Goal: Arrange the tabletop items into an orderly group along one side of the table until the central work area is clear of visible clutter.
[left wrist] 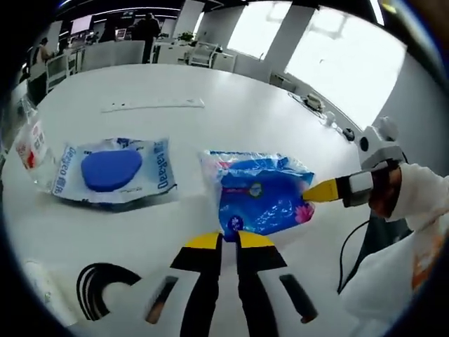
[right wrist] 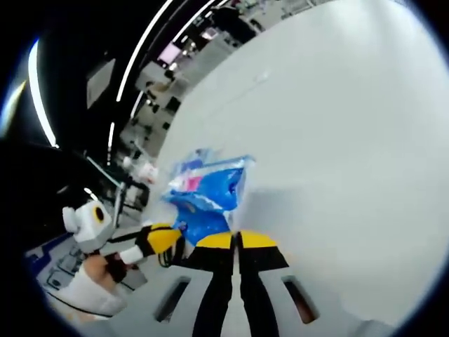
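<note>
A blue plastic packet (left wrist: 259, 196) with pink print lies crumpled on the white table (left wrist: 161, 84), just ahead of my left gripper (left wrist: 230, 240). That gripper's yellow-tipped jaws stand together, pinching the packet's near edge. My right gripper (left wrist: 317, 191) comes in from the right and holds the packet's far corner. In the right gripper view the same packet (right wrist: 207, 188) reaches down to my right gripper (right wrist: 237, 241), whose jaws stand together at the packet's edge, while the left gripper (right wrist: 163, 239) grips it from the left.
A clear bag holding a dark blue oval pad (left wrist: 112, 170) lies to the left of the packet. Beyond it sits a small clear bag with red print (left wrist: 31, 144). A black cable coil (left wrist: 98, 284) lies near left. A white strip (left wrist: 154, 105) rests farther back.
</note>
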`<action>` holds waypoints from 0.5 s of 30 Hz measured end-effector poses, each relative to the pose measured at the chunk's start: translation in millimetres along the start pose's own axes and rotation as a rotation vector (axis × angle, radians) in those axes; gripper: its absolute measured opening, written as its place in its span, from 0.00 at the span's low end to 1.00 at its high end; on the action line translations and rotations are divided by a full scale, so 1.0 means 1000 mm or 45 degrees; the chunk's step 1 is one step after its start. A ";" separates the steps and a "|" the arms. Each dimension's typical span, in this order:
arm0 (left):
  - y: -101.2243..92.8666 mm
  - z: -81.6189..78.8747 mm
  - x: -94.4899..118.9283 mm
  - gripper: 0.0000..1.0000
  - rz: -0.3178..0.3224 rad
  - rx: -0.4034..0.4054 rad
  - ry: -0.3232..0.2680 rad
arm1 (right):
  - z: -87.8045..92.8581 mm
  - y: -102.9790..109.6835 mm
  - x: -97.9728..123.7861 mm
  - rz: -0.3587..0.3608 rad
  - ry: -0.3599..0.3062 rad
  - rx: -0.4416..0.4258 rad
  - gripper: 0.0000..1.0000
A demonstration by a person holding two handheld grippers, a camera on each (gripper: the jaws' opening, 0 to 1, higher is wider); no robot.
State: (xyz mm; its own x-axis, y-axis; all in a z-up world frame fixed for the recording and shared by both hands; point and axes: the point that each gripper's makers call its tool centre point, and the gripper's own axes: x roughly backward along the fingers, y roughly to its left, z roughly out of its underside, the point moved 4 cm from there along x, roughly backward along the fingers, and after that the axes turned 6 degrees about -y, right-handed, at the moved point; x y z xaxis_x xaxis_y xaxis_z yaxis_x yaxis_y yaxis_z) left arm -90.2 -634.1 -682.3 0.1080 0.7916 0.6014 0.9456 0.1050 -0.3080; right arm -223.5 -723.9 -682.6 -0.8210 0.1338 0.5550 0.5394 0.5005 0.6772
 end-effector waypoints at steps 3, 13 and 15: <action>0.002 -0.007 -0.008 0.04 -0.010 -0.020 0.011 | -0.011 -0.002 -0.006 0.003 -0.012 0.004 0.00; 0.014 -0.019 -0.035 0.04 -0.055 -0.008 0.064 | -0.040 -0.013 -0.030 0.035 -0.016 0.055 0.00; 0.016 -0.020 -0.039 0.04 -0.058 0.006 0.071 | -0.042 -0.017 -0.033 0.043 -0.009 0.055 0.00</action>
State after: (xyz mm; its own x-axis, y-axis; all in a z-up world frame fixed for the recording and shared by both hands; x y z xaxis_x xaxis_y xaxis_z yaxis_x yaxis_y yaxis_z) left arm -72.6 -675.7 -695.9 0.0823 0.7510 0.6552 0.9483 0.1431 -0.2832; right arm -197.5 -773.1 -692.5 -0.8041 0.1573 0.5733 0.5581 0.5319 0.6369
